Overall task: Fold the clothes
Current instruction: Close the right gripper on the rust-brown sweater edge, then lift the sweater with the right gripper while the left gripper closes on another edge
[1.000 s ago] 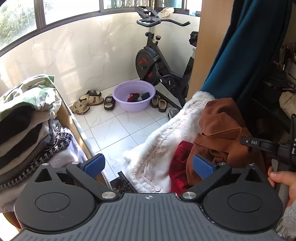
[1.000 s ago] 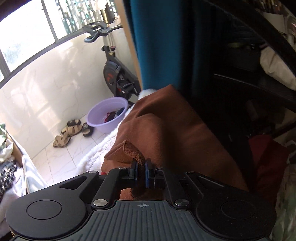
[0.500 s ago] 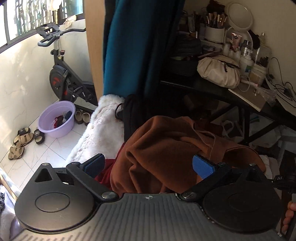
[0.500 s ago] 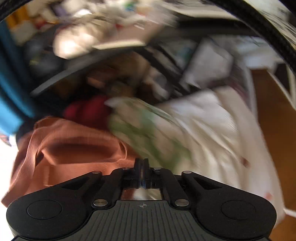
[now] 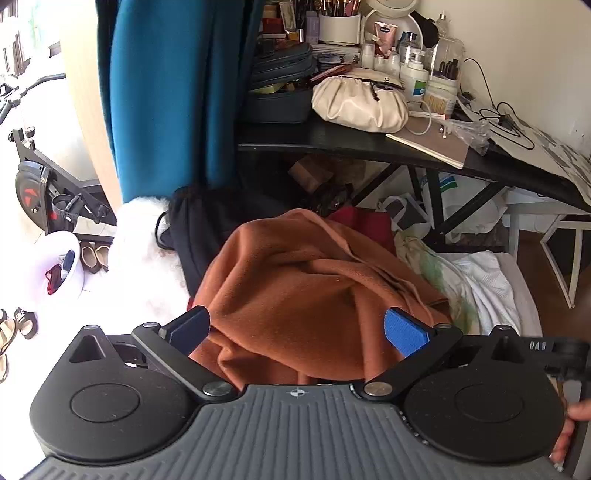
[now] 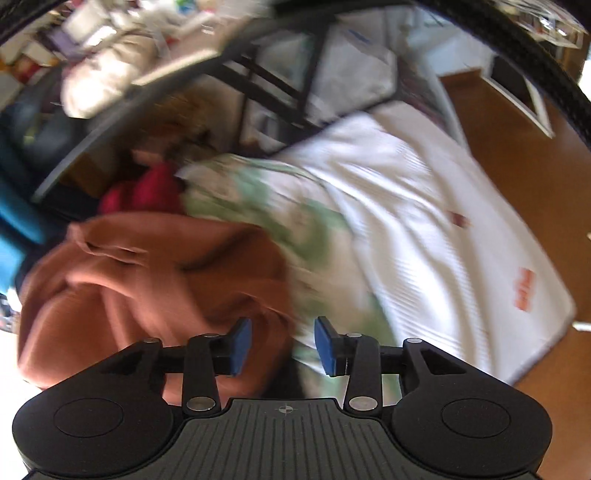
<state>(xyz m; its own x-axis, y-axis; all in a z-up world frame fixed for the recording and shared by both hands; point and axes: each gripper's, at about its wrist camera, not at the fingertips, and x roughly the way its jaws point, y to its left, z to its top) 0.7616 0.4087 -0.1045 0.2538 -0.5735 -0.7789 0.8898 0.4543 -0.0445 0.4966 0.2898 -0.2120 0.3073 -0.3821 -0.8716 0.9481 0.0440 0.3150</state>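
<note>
A black bench [image 5: 369, 146] stood against the wall, crowded with things: a cream drawstring pouch [image 5: 360, 101] near its front edge, a white cup of brushes [image 5: 338, 26] behind it, bottles and jars [image 5: 410, 62] to the right, and black cables [image 5: 498, 114] trailing over papers. A teal curtain [image 5: 162, 92] hung beside the bench's left end. Farther left stood an exercise bike [image 5: 33, 184], with a lilac basin [image 5: 59, 269] (a few small items inside) on the tiled floor and sandals [image 5: 18, 325] just beside it. Brown wooden flooring [image 6: 517, 147] showed, blurred, in the right wrist view
</note>
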